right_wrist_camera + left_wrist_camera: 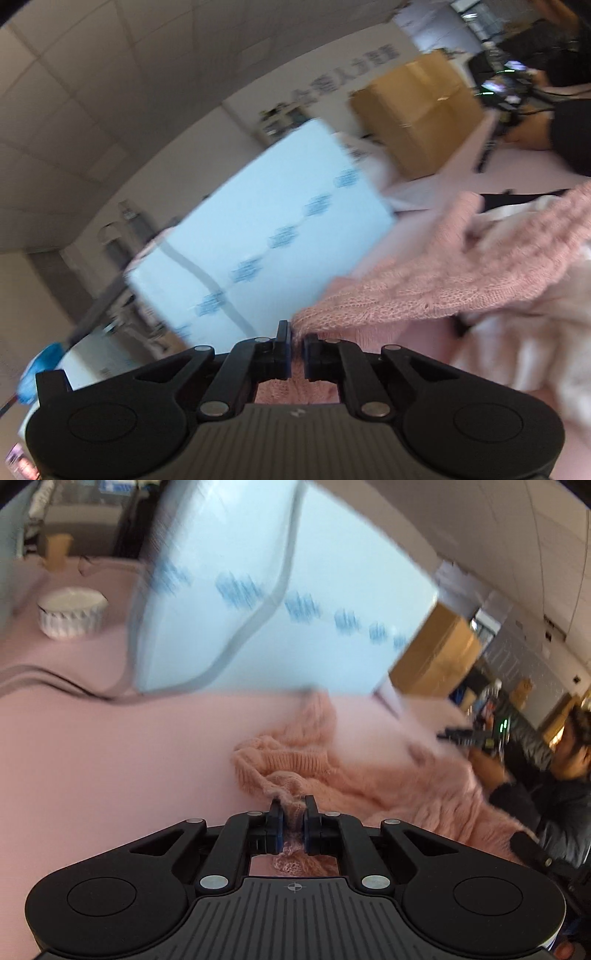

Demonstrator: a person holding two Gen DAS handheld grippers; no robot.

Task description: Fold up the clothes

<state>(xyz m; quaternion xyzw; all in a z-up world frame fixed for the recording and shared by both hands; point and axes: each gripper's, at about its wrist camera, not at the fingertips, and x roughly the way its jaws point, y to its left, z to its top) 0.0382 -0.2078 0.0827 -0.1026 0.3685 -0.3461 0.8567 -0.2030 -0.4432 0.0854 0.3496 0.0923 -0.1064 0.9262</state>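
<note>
- The left gripper (293, 808) is squeezed tight on a bunch of the pink fuzzy sweater (388, 786). You can see pink wool pinched between its two black fingers (275, 812).
- From that pinch, the sweater trails away to the right in a rumpled heap on the pink table (110, 760).
- The right gripper (294, 334) is also closed on the sweater (443, 273). The knit edge goes right in between its fingertips, and more pink wool shows under them.
- In the right wrist view, the sweater stretches away up and to the right from the pinch, and it looks lifted off the table there. Some white cloth (524, 343) lies bunched under and beside it.
- A big light blue box (295, 590) with a row of dark blue marks stands on the table behind the sweater. Gray straps run around it.
- A brown cardboard box (436, 653) sits just past the blue box, on its right.
- A round white container (72, 613) with a ridged side stands on the table far off to the left, well apart from the sweater.
- A person in a dark jacket (554, 786) is at the right edge of the left wrist view, near the far end of the sweater.
- Both pictures are blurry, so the small things at the back of the room are too fuzzy to tell.
</note>
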